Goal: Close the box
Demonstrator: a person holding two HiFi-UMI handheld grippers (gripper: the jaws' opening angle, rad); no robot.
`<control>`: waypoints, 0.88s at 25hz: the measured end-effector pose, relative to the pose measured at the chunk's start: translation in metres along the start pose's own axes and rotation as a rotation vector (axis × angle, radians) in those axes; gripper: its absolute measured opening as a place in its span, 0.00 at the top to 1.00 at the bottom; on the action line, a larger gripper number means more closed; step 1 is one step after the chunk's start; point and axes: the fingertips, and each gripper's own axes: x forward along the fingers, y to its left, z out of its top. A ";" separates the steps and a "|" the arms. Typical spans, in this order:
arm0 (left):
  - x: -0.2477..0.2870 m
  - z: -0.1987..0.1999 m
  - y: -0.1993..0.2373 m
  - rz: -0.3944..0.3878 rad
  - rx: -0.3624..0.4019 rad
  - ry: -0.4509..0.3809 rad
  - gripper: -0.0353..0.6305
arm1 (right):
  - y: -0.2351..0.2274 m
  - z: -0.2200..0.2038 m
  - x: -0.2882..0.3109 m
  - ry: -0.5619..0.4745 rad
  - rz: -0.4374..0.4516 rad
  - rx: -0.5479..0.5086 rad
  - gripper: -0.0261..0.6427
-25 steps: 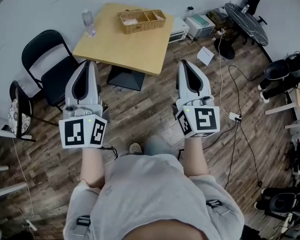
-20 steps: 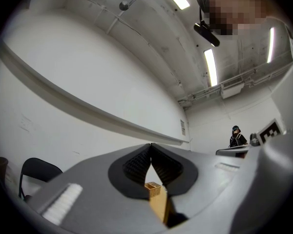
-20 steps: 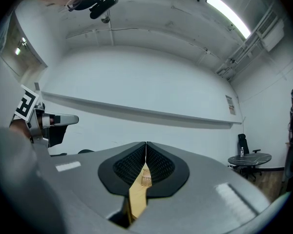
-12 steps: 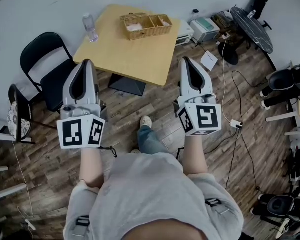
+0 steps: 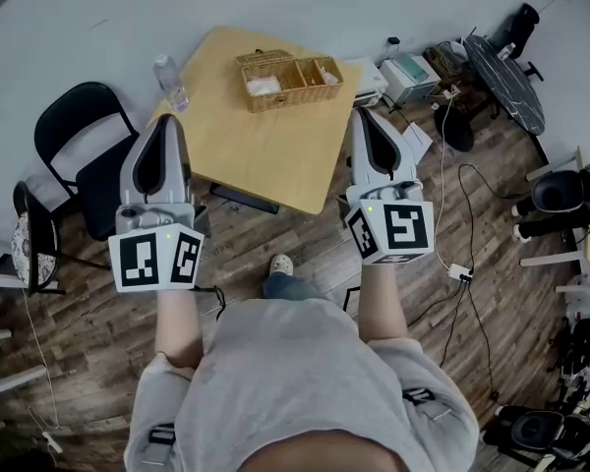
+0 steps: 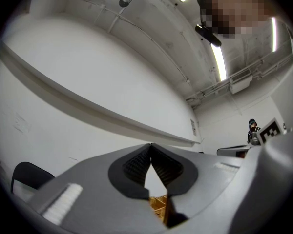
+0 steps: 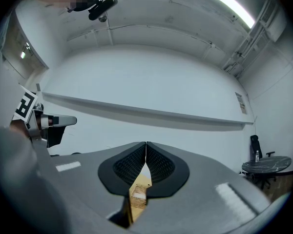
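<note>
A square yellow wooden table stands on the plank floor, ahead of the jaws of the left gripper and right gripper; a wicker box sits on it beyond both jaws, nearer the right pair; a clear bottle stands upright just past the left jaws, at the table's edge.

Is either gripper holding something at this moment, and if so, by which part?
Nothing is held. The left gripper and the right gripper are both shut and empty; the basket stands untouched on the table ahead.
</note>
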 end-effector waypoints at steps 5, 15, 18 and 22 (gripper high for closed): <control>0.040 -0.010 -0.002 0.018 0.009 -0.009 0.86 | -0.024 -0.010 0.038 -0.005 0.030 0.006 0.95; 0.092 -0.026 -0.019 0.023 0.018 -0.029 0.86 | -0.061 -0.027 0.077 -0.009 0.067 0.021 0.95; 0.100 -0.034 -0.020 0.028 0.014 -0.024 0.86 | -0.069 -0.035 0.087 -0.003 0.069 0.027 0.95; 0.109 -0.039 -0.015 0.040 0.020 -0.012 0.86 | -0.074 -0.039 0.100 0.001 0.075 0.034 0.95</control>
